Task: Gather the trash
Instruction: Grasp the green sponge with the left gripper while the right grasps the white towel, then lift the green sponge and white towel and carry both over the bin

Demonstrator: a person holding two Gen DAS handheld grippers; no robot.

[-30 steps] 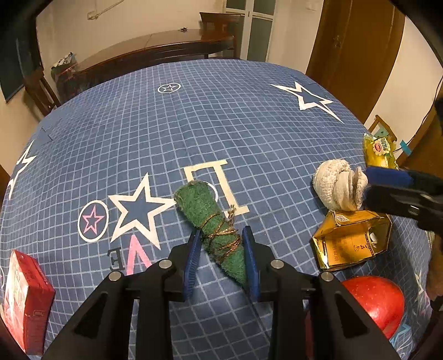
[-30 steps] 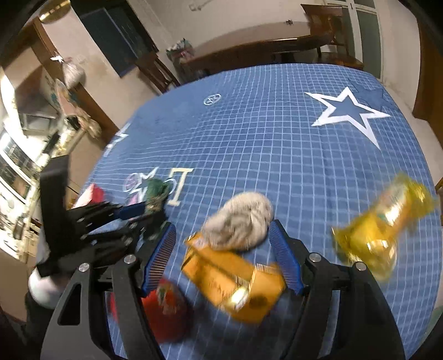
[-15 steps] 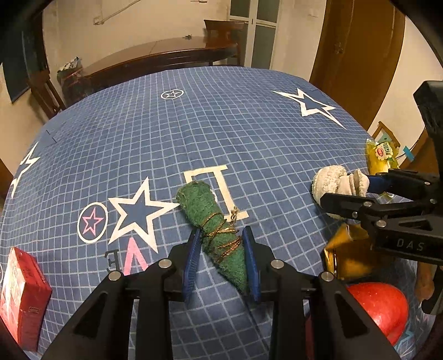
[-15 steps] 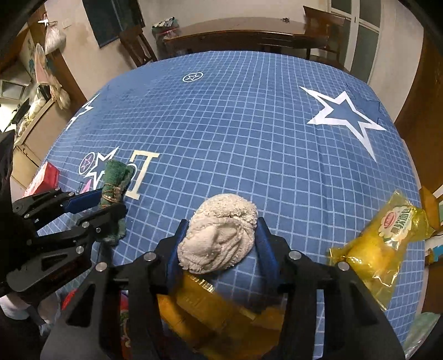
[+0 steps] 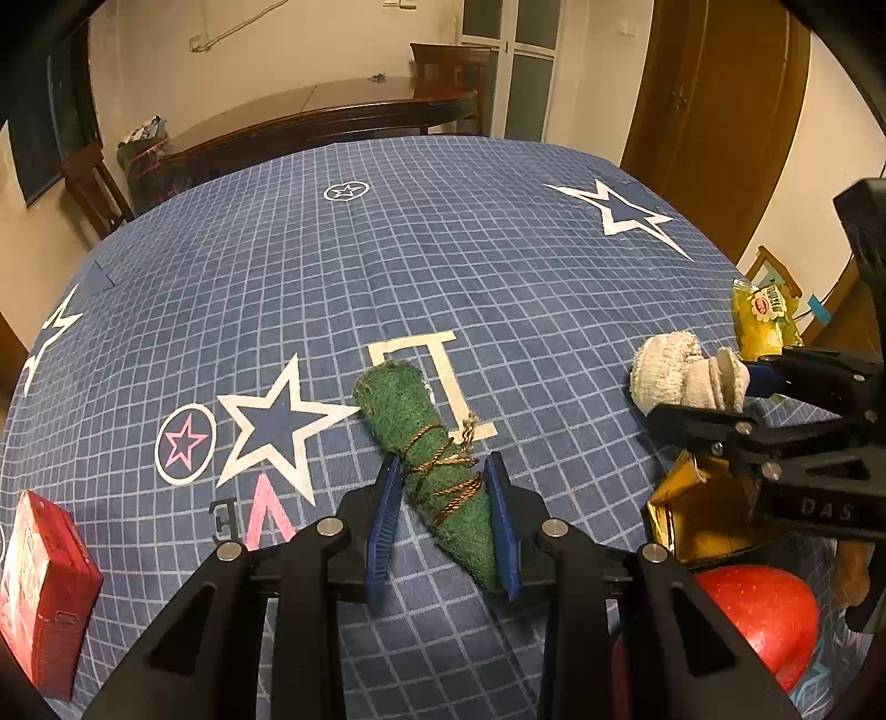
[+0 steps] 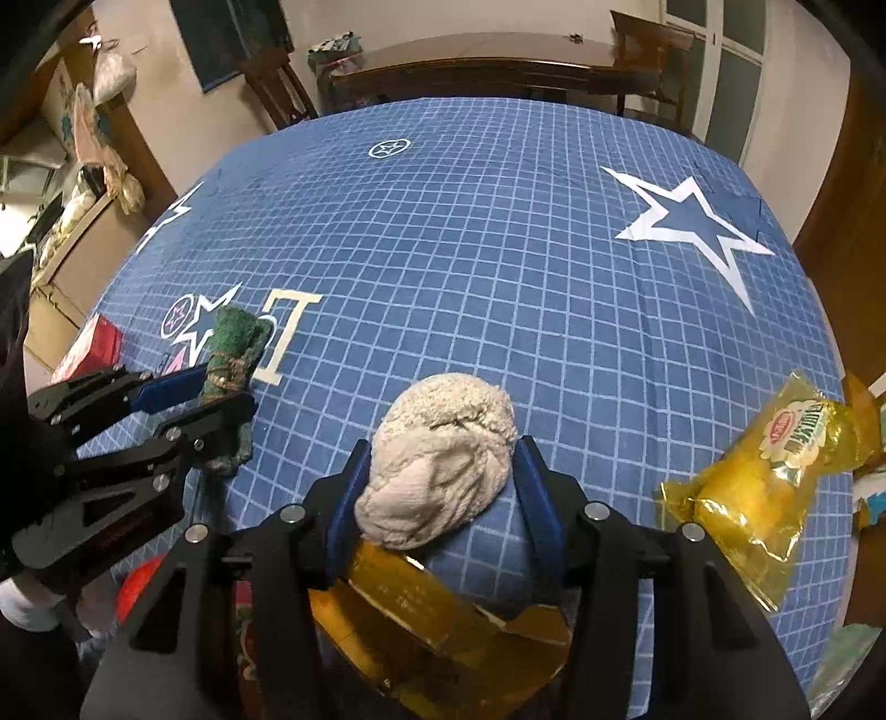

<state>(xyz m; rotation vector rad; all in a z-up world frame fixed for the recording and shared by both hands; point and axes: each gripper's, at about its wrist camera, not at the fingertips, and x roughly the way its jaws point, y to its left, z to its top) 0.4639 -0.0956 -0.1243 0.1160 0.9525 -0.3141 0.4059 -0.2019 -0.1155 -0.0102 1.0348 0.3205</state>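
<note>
L gripper (image 5: 443, 520) grips green roll (image 5: 426, 443), R gripper (image 6: 440, 487) grips rag (image 6: 443, 454)

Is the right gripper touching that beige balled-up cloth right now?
Touching. In the right wrist view, both blue pads of the right gripper press against the sides of the beige cloth, with no gap visible.

I see cream walls (image 5: 343, 50), a dark wooden table (image 5: 332, 119) with chairs (image 5: 91, 185), a brown door (image 5: 714, 122), possibly a chalkboard (image 5: 41, 127).
</note>
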